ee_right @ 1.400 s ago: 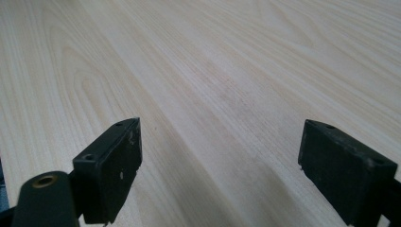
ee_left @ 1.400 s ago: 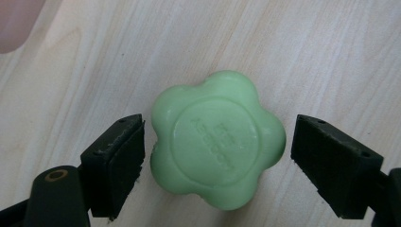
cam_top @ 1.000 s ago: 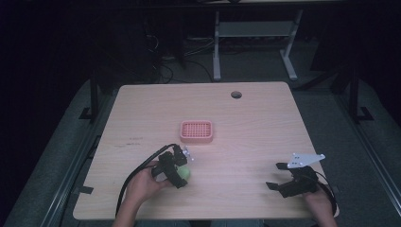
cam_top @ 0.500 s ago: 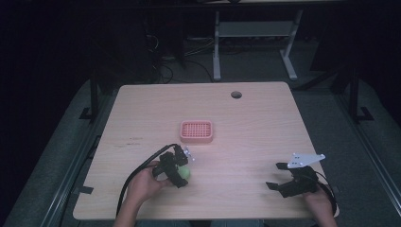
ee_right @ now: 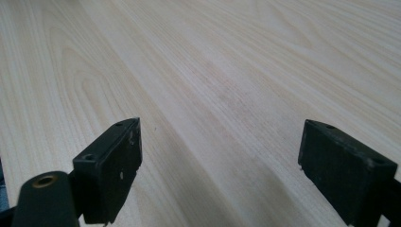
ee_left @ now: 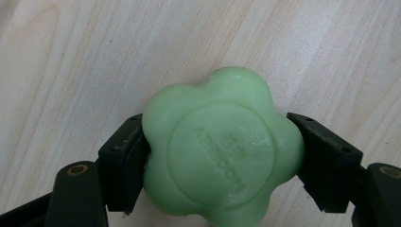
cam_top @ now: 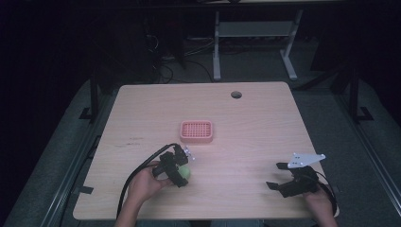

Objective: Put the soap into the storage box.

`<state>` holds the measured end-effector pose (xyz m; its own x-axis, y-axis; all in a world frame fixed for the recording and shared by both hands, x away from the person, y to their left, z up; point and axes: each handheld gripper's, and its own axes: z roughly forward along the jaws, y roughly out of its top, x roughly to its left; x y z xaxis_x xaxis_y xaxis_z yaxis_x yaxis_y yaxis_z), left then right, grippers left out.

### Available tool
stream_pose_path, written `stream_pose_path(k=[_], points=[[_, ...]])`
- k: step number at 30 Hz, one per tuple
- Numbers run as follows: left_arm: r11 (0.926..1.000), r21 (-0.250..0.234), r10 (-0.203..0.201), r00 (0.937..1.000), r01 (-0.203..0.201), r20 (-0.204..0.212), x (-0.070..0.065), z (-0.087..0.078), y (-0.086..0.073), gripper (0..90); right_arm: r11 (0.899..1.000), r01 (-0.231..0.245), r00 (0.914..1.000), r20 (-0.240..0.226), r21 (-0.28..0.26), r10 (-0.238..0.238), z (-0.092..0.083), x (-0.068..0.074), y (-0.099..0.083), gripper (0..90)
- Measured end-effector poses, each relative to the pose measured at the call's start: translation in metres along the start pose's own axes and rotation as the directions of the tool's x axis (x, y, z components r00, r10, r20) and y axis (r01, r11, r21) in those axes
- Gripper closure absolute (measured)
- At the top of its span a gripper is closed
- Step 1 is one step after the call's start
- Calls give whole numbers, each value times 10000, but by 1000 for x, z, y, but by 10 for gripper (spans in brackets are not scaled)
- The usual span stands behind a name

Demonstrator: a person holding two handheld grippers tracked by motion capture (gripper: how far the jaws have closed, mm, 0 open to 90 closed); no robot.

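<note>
A pale green flower-shaped soap [ee_left: 222, 146] sits between the black jaws of my left gripper [ee_left: 218, 153], which is shut on it just over the wooden table. In the high view this left gripper [cam_top: 176, 166] and the green soap [cam_top: 184, 172] are at the front left of the table, a little in front of a pink soap dish [cam_top: 196, 131]. My right gripper [cam_top: 279, 176] rests near the front right edge with its jaws wide apart. In the right gripper view the right gripper [ee_right: 220, 170] has nothing but bare wood between its jaws.
The light wooden table [cam_top: 265, 123] has a round cable hole [cam_top: 236, 94] near its back edge. A black cable [cam_top: 137, 177] trails from the left gripper toward the front edge. Beyond the table stand a dark floor and a metal frame [cam_top: 253, 33].
</note>
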<state>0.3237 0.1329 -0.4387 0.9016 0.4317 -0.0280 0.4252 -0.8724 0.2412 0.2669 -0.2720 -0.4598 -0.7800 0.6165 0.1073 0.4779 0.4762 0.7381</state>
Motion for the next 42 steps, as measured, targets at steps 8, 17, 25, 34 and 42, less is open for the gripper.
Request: stream_pose_path(k=[8,17,25,34,42], points=[[9970,-742,-234,9997,238,59,5,-10,-2,265,10000,58,10000,-7,-6,-58,1,0,0,137],[9906,-1131,-796,9967,775,-138,15,-22,-4,265,10000,-22,10000,3,-17,22,0,0,0,138],[9855,-1329,-1081,9940,1051,-152,24,-27,1,265,10000,-32,10000,8,-76,32,-1,-3,-2,138],[9850,-1301,-1171,9929,1135,-202,31,-30,12,265,9998,-82,10000,-23,-165,82,-2,-4,-3,138],[9844,-1320,-1211,9922,1162,-290,36,-33,18,265,9996,-163,9998,-86,-241,161,-3,-5,-3,138]])
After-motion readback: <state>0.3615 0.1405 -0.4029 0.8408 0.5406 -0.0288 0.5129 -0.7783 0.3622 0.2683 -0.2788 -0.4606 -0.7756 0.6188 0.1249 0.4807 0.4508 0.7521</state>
